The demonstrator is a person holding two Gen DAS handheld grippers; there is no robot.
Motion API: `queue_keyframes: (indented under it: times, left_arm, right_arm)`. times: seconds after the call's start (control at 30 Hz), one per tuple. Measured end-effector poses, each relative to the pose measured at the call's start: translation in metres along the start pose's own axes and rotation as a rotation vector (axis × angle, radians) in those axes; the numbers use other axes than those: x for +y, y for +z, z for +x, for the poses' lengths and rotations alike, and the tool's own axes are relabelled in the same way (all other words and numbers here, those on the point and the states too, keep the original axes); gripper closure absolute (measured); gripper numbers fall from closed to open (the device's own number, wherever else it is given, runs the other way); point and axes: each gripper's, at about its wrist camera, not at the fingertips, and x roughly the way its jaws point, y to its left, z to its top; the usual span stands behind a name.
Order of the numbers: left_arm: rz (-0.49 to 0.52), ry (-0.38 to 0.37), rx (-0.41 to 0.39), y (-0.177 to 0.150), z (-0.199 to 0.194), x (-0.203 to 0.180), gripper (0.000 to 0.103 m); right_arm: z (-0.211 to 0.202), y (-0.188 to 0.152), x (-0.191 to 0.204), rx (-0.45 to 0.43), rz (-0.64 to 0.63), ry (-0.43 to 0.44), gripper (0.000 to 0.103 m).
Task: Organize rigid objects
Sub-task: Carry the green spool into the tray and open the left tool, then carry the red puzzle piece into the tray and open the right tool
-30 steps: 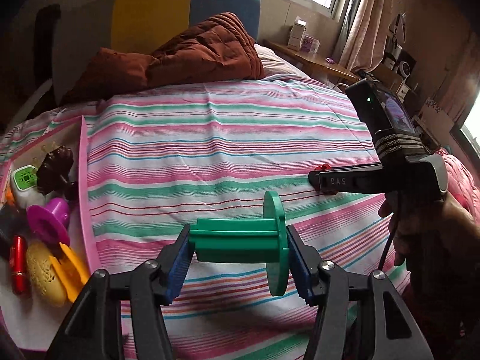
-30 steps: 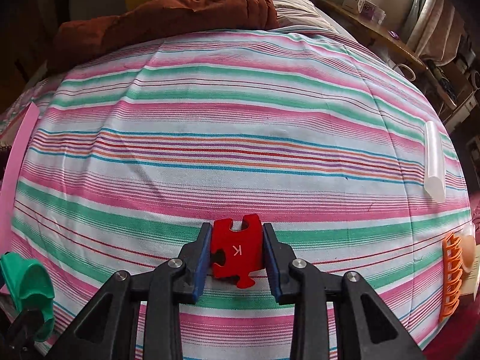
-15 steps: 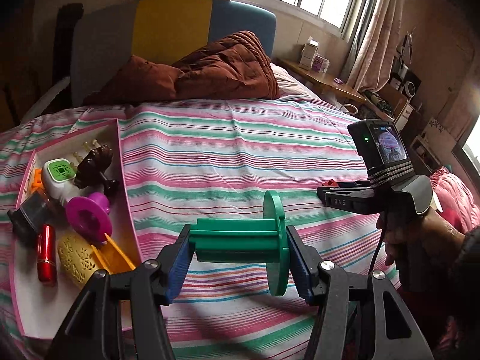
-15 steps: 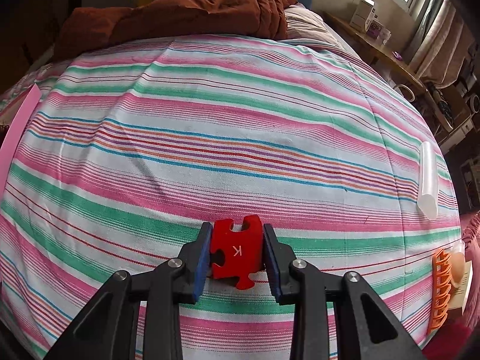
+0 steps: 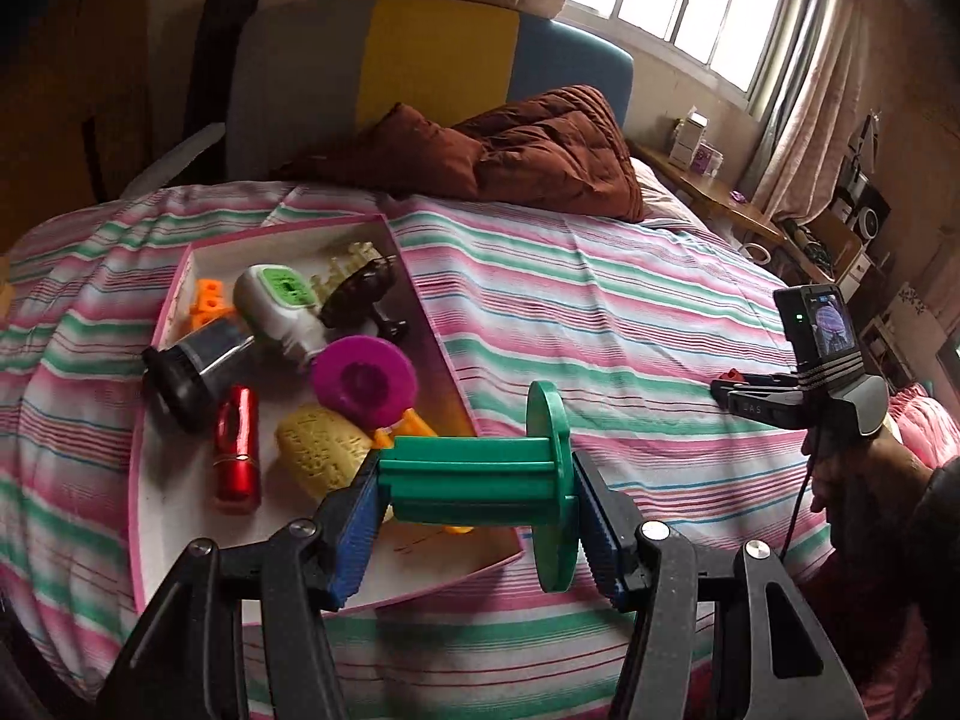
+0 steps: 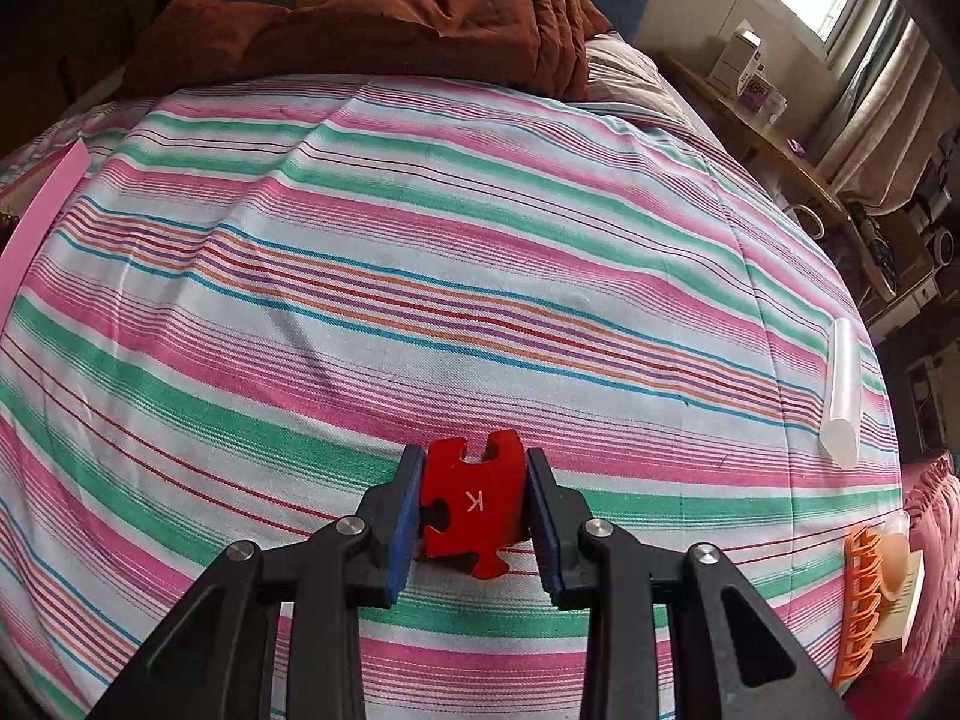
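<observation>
The left gripper has its 2 blue pads clamped on a green spool, held crosswise over the near end of the pink tray of toys. The right gripper is pinched on a red puzzle piece marked K, right at the striped bedsheet. A clear tube lies well off to its right.
</observation>
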Motion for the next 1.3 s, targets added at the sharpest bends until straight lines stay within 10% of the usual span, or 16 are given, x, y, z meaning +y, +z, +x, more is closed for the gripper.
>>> queue_keyframes:
  times: [0.77, 1.3]
  left_arm:
    - [-0.089, 0.174, 0.127, -0.018, 0.036, 0.090, 0.044]
    - [-0.092, 0.263, 0.049, -0.009, 0.031, 0.082, 0.031]
  right_arm:
    - [-0.002, -0.001, 0.003, -0.005, -0.014, -0.019, 0.070]
    - [-0.002, -0.002, 0.003, -0.004, -0.010, -0.019, 0.070]
